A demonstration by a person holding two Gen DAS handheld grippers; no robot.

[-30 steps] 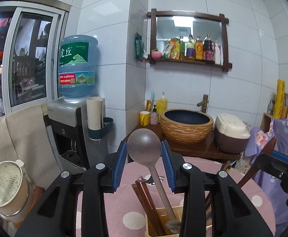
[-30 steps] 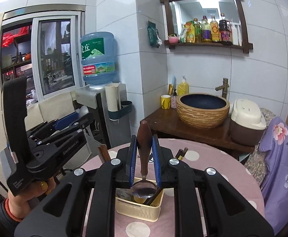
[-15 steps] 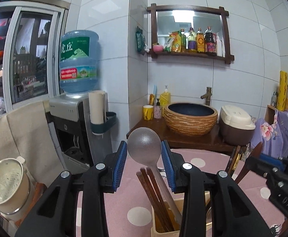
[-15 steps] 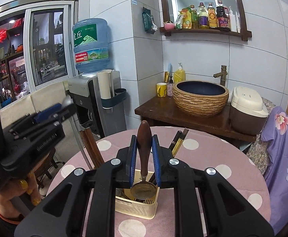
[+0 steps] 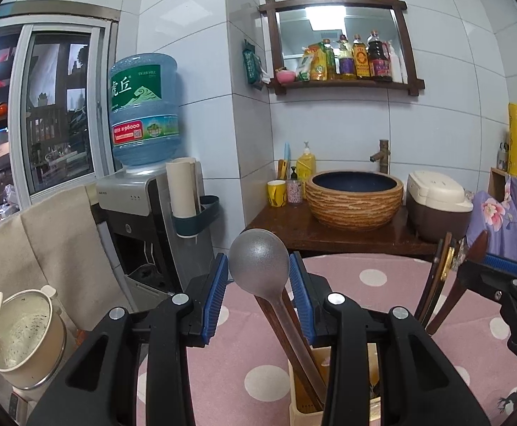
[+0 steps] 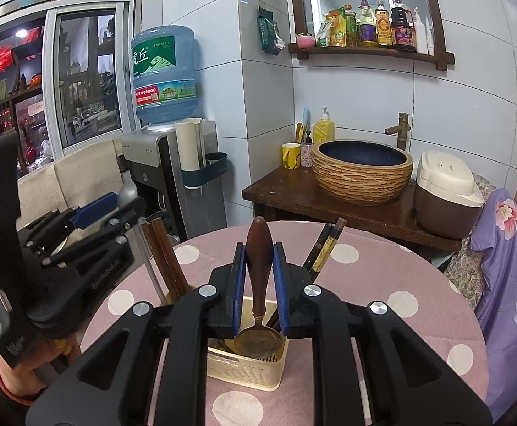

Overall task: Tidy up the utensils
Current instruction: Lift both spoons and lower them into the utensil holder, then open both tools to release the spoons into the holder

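The left gripper point(image 5: 259, 296) has its blue fingers point(image 5: 215, 294) clamped on the bowl of a grey metal spoon point(image 5: 259, 261), bowl uppermost between the pads, long axis running steeply down with the handle end inside the cream utensil basket point(image 6: 247, 369) on the pink dotted tabletop point(image 6: 375, 277). The right gripper point(image 6: 259, 284) has its fingers point(image 6: 238, 285) closed on the brown wooden handle of a brass ladle point(image 6: 258, 340), handle pointing up, axis near upright, its round bowl down in the same basket. Dark chopsticks point(image 6: 168, 259) stand tilted in the basket beside both utensils.
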